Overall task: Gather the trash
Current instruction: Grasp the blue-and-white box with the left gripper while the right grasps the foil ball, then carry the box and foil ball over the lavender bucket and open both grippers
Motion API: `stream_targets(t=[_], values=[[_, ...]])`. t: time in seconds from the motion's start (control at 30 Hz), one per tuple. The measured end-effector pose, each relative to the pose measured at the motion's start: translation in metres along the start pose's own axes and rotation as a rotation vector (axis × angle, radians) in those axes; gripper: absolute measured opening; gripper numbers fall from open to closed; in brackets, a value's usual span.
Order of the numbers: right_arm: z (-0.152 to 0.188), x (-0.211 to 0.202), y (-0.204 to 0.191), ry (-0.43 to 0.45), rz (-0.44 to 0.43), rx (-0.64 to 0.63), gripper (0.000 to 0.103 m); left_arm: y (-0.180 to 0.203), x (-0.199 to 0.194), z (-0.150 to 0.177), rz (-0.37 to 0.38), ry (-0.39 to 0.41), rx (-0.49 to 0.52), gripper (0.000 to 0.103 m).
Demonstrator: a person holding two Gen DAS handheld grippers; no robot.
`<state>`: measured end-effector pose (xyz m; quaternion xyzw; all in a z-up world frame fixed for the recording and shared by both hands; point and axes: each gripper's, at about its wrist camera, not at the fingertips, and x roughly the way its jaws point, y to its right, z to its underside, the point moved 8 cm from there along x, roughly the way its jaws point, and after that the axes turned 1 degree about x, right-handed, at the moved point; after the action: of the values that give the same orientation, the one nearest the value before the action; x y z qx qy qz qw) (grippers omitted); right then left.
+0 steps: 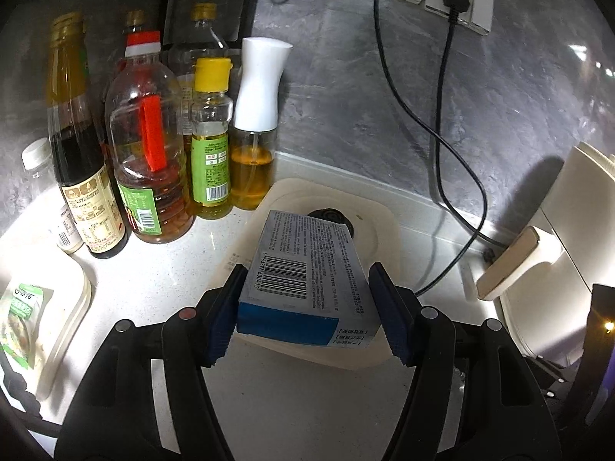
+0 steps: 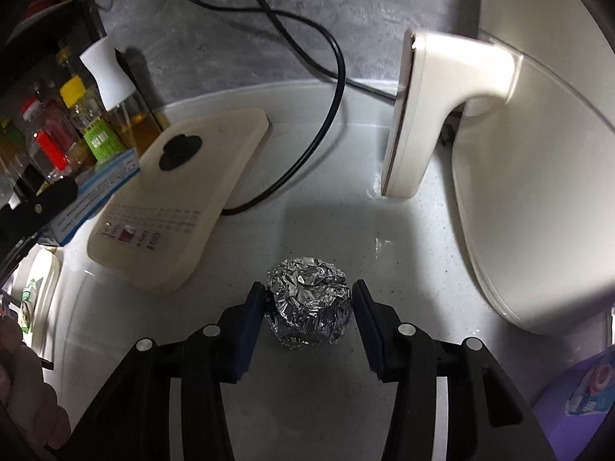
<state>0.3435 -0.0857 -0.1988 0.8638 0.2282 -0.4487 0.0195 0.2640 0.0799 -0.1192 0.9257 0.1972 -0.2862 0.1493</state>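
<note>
Left gripper (image 1: 305,309) clamps blue box (image 1: 303,280), mid-frame. Right gripper (image 2: 307,324) brackets foil ball (image 2: 307,303), pads touching or nearly, can't tell. No bin seen; drop-off left.

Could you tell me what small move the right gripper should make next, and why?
Probably close the last bit and lift. The right gripper straddles the crumpled foil ball on the white counter, its jaws at the ball's sides, and a firm squeeze is not clearly visible yet. The left gripper already holds the blue box, so the foil looks like the next piece to collect.
</note>
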Motion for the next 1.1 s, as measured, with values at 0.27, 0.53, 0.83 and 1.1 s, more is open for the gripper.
stream_targets(t=[0.27,0.53,0.83,1.1], values=[[-0.002,-0.043,-0.003,0.068,-0.01,0.045,0.046,0.015,-0.028,-0.005,0.042,0.023,0.05,0.065],[-0.002,-0.103,-0.01,0.16,-0.017,0.079,0.046,0.024,-0.069,-0.015,0.093,0.061,0.085,0.065],[0.003,-0.175,-0.01,0.285,-0.019,0.089,0.046,0.047,-0.11,-0.024,0.162,0.11,0.14,0.065],[0.014,-0.219,0.01,0.353,0.022,0.14,0.046,0.082,-0.131,-0.017,0.242,0.126,0.189,0.065]])
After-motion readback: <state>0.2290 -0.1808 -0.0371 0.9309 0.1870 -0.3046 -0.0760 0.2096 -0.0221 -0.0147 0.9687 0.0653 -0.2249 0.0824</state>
